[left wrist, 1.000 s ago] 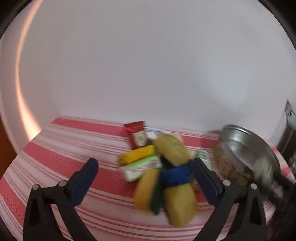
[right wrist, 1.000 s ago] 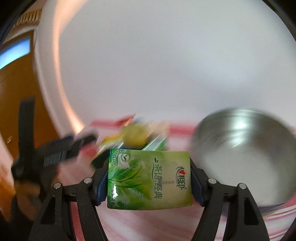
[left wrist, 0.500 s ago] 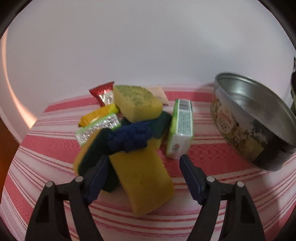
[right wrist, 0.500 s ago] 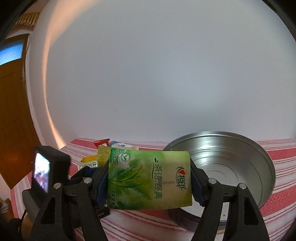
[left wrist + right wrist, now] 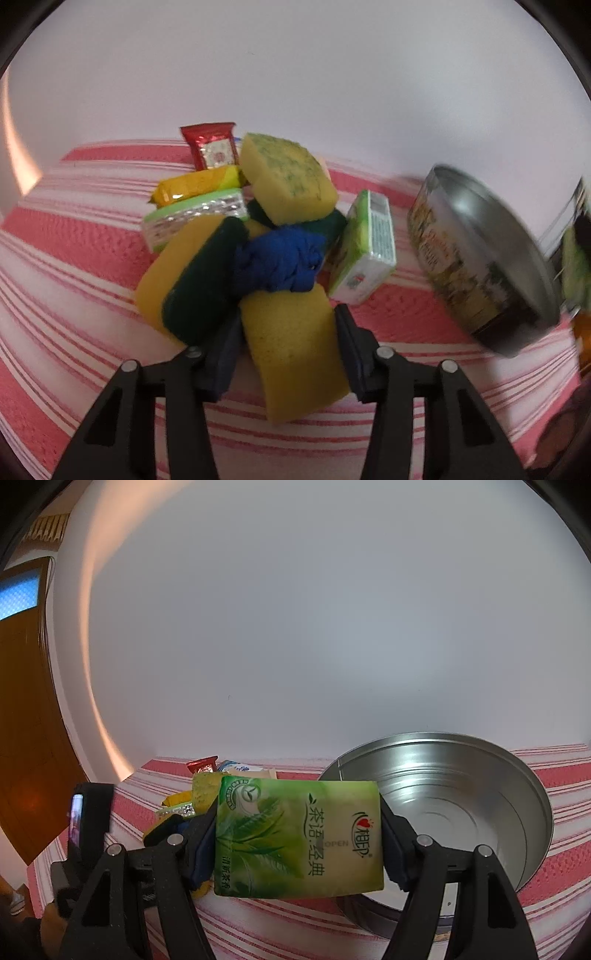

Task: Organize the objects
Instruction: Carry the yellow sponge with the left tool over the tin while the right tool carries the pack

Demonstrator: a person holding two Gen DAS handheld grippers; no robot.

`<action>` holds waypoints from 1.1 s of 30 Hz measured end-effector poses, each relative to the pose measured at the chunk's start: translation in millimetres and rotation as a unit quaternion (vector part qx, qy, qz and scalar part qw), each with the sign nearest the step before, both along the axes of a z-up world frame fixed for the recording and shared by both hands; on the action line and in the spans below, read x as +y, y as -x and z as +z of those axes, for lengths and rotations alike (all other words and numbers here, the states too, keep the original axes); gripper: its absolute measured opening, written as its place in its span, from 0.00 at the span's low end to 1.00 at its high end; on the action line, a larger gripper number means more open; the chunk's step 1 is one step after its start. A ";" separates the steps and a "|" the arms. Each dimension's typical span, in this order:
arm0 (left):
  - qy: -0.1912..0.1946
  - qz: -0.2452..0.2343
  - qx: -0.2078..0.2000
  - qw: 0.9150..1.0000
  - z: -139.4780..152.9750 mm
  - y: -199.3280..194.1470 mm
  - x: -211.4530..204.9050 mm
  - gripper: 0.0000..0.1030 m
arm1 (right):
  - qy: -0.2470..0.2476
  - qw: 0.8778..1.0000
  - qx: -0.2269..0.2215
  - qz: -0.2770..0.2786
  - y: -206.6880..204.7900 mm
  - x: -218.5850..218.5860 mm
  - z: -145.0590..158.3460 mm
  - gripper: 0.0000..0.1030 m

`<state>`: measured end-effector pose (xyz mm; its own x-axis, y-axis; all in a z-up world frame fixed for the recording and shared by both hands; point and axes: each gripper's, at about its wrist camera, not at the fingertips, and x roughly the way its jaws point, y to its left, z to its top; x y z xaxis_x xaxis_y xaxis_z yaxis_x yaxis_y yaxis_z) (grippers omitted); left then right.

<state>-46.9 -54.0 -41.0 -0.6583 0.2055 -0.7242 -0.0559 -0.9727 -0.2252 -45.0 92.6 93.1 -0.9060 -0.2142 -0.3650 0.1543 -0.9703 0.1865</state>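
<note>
A pile of objects lies on the red-and-white striped cloth (image 5: 74, 258): yellow sponges, a blue cloth bundle (image 5: 280, 262), a green box (image 5: 364, 245), snack packets. My left gripper (image 5: 288, 347) has closed on the nearest yellow sponge (image 5: 295, 350), its jaws pressing both sides. My right gripper (image 5: 299, 834) is shut on a green tissue pack (image 5: 299, 834) and holds it above the cloth, just left of the open round metal tin (image 5: 461, 812). The tin also shows in the left wrist view (image 5: 480, 258), right of the pile.
A second yellow-and-green sponge (image 5: 195, 280) leans against the left finger. A red packet (image 5: 210, 149) and another sponge (image 5: 288, 177) sit at the back of the pile. A white wall stands behind the table. A wooden door (image 5: 26, 738) is at far left.
My left gripper moved forward into the pile and closed onto the near yellow sponge. My right gripper kept the tissue pack and steadied beside the tin.
</note>
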 end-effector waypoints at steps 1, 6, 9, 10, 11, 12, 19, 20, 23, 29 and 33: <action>-0.009 0.005 0.009 1.000 3.5 -4.6 -3.9 0.47 | -0.001 1.000 0.004 -0.003 -2.8 0.7 2.0 0.72; -0.016 0.028 0.101 0.994 31.7 -36.9 -15.1 0.47 | 0.007 0.999 0.025 -0.021 -5.5 11.3 7.9 0.72; -0.010 0.034 0.140 0.989 44.2 -46.9 -17.1 0.47 | 0.012 0.999 0.030 -0.035 -5.2 20.0 8.9 0.72; -0.011 0.033 0.148 0.988 47.4 -47.4 -18.0 0.47 | 0.012 0.999 0.032 -0.038 -5.1 22.6 9.3 0.72; -0.012 0.029 0.153 0.988 50.6 -45.5 -17.0 0.47 | 0.012 0.998 0.034 -0.043 -4.7 25.4 9.6 0.72; -0.013 0.025 0.159 0.987 53.7 -44.2 -15.3 0.47 | 0.009 0.998 0.037 -0.048 -6.1 29.2 11.3 0.72; -0.007 -0.016 0.199 0.980 76.8 -40.2 22.4 0.47 | -0.015 0.993 0.052 -0.101 -9.2 68.6 16.1 0.72; -0.008 -0.024 0.203 0.979 79.9 -38.4 30.2 0.47 | -0.024 0.992 0.055 -0.112 -8.3 75.9 15.8 0.72; -0.007 -0.050 0.211 0.976 85.1 -29.7 60.1 0.47 | -0.050 0.987 0.055 -0.141 -2.6 94.7 13.3 0.72; -0.002 -0.103 0.200 0.974 78.6 -4.7 122.7 0.48 | -0.080 0.983 0.027 -0.162 19.1 125.0 -3.4 0.72; 0.015 -0.125 0.188 0.974 64.9 9.8 165.9 0.48 | -0.119 0.979 0.006 -0.166 32.1 129.7 -15.2 0.72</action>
<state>-56.7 111.9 23.9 -0.8101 0.3772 -0.4488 -0.3661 -0.9234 -0.1153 -77.1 222.3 77.9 -0.9159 0.1829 -0.3573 -0.1767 -0.9830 -0.0501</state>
